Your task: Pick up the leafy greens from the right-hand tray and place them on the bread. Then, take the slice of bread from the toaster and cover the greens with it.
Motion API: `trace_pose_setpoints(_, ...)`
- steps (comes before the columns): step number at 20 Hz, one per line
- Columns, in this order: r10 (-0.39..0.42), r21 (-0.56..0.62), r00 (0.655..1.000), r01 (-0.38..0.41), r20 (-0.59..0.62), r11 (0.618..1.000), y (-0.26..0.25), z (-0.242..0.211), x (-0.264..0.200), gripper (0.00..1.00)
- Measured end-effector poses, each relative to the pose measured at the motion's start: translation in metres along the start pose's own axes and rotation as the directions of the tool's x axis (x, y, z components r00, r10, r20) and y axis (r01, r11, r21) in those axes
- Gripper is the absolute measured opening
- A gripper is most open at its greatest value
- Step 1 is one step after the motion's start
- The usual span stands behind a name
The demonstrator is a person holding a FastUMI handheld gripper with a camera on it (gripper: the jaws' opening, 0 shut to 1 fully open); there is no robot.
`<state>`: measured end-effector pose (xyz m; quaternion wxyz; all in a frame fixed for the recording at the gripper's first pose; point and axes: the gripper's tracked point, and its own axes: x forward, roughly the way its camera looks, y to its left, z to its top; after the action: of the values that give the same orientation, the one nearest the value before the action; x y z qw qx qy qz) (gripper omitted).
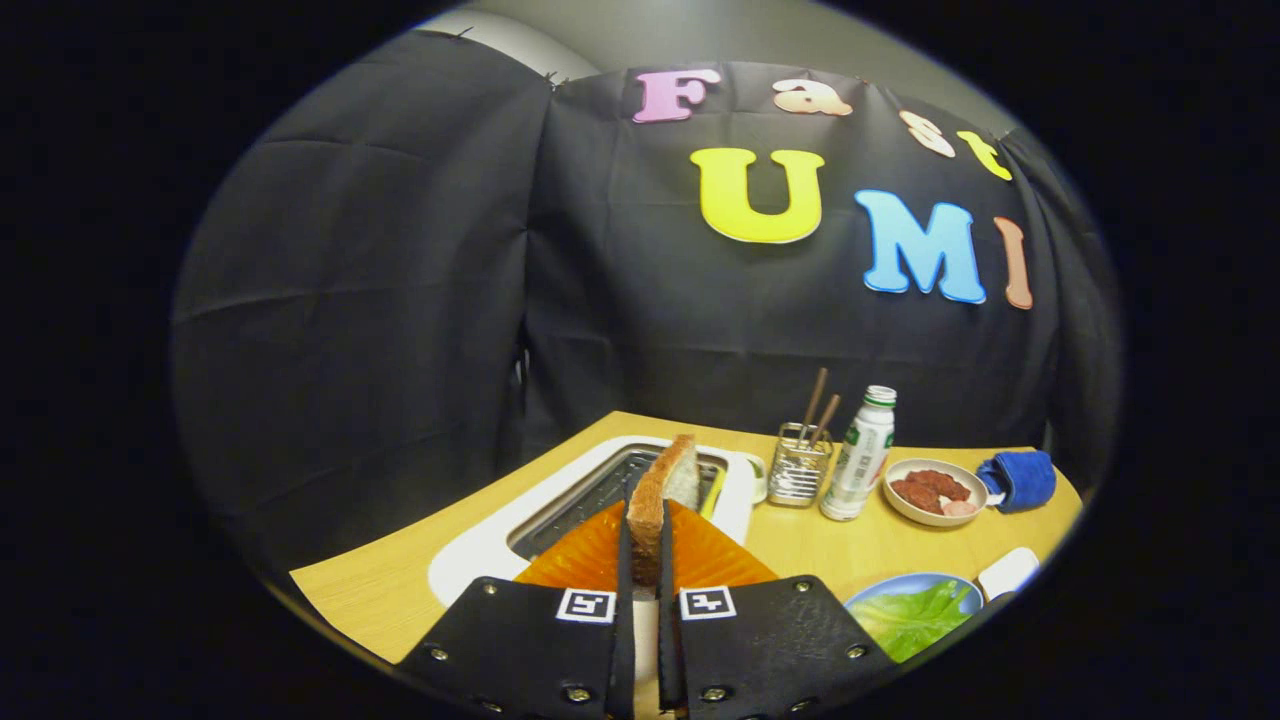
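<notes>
Gripper view: gripper [645, 560] clamps bread slice [662, 490]

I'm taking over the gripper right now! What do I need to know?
The hand-held gripper is shut on the bread slice, which it holds upright at the toaster.
The leafy greens lie in the blue dish to the right of the fingers. I cannot tell whether bread lies under them.
Done: the slice is gripped.
Left: carry it over and lay it on the greens.
</notes>
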<state>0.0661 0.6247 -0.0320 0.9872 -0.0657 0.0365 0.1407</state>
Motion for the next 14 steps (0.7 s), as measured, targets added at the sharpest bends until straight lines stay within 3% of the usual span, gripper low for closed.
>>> trace_pose_setpoints(4, 0.027, 0.021, 1.0, -0.026, -0.009, 0.999, -0.002, 0.009, -0.006, 0.09)
trace_pose_setpoints(14, 0.032, 0.08, 0.992, -0.042, 0.121, 0.996, -0.028, 0.087, -0.048, 0.09)
